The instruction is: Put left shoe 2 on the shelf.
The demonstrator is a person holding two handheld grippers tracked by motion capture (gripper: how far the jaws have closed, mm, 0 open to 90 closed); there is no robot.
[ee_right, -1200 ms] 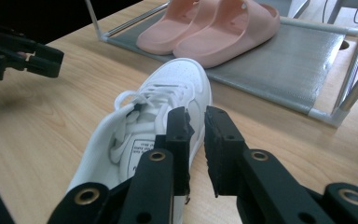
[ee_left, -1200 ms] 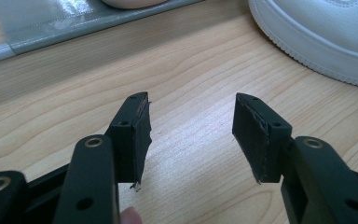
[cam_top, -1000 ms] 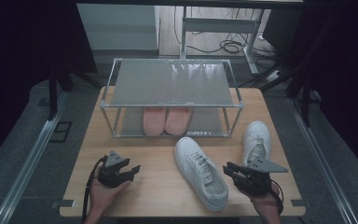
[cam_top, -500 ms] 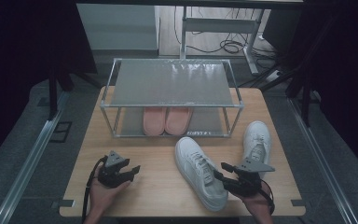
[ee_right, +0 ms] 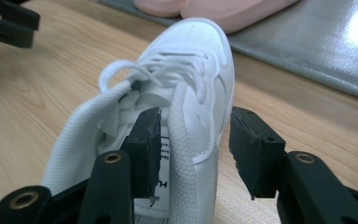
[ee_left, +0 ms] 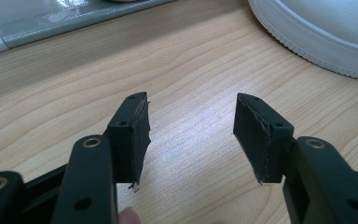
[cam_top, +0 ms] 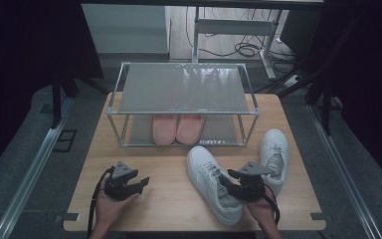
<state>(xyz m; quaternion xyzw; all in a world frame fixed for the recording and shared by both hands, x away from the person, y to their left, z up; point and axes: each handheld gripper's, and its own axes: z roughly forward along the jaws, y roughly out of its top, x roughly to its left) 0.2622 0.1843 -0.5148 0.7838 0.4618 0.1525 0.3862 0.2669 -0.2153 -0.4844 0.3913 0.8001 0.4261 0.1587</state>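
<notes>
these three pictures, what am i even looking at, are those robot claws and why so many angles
They are not robot arms: a person sits at a wooden table and holds a two-jaw tool in each hand. The wide picture comes from a camera above the table; the other two come from small cameras riding on each tool, looking along its black jaws.

On the table stands a metal shoe rack with pink slippers on its lower shelf. In front of it lie two white sneakers, one near and one farther right.

The left gripper is open over bare wood and holds nothing. The right gripper has just been opening; its jaws straddle the side wall of the near sneaker's collar without pressing on it yet.
</notes>
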